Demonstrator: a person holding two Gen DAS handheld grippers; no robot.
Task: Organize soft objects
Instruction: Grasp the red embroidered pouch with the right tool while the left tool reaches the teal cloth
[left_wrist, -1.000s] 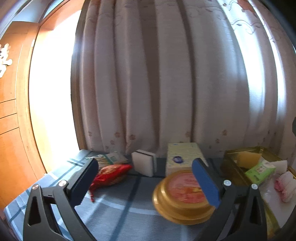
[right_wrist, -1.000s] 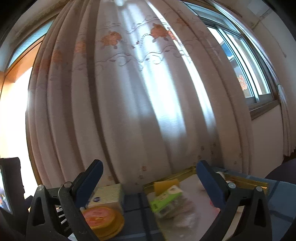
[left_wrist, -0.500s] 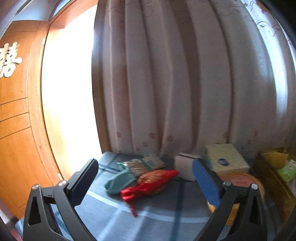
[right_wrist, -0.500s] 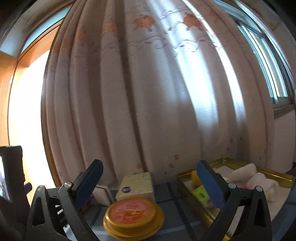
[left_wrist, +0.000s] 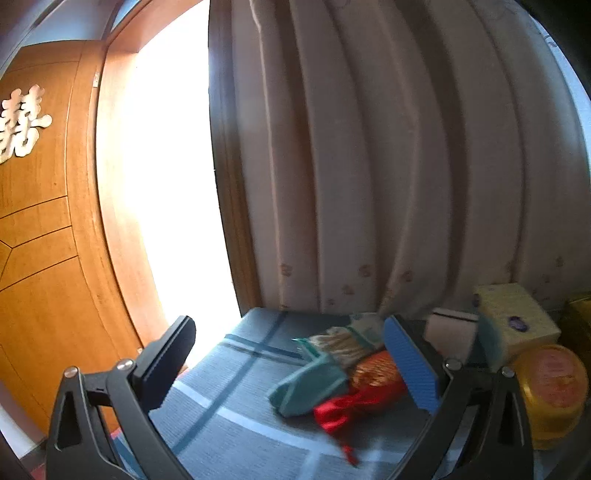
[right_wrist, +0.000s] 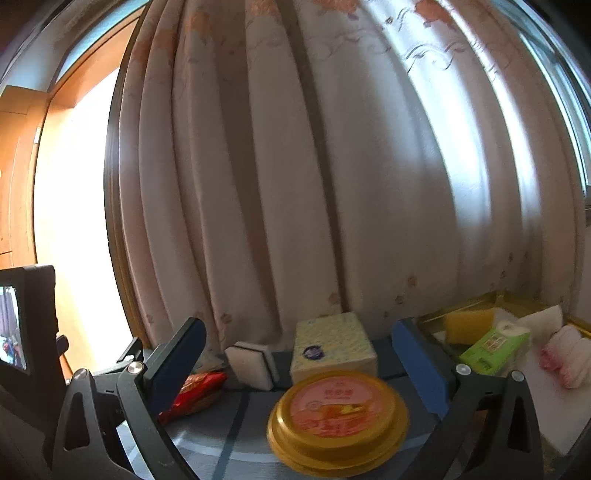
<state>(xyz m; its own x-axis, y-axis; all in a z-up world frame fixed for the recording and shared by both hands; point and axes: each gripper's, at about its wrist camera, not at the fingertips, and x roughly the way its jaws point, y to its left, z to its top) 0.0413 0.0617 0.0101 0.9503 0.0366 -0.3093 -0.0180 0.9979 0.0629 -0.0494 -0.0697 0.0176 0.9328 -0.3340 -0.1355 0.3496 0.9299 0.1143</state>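
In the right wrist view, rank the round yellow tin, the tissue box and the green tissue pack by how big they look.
1. Round yellow tin, though it sits nearest the camera.
2. Tissue box.
3. Green tissue pack, the smallest.

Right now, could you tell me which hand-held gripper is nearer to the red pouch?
Left. The left hand-held gripper hovers open just before the red pouch; the right hand-held gripper faces the yellow tin, pouch off to its left.
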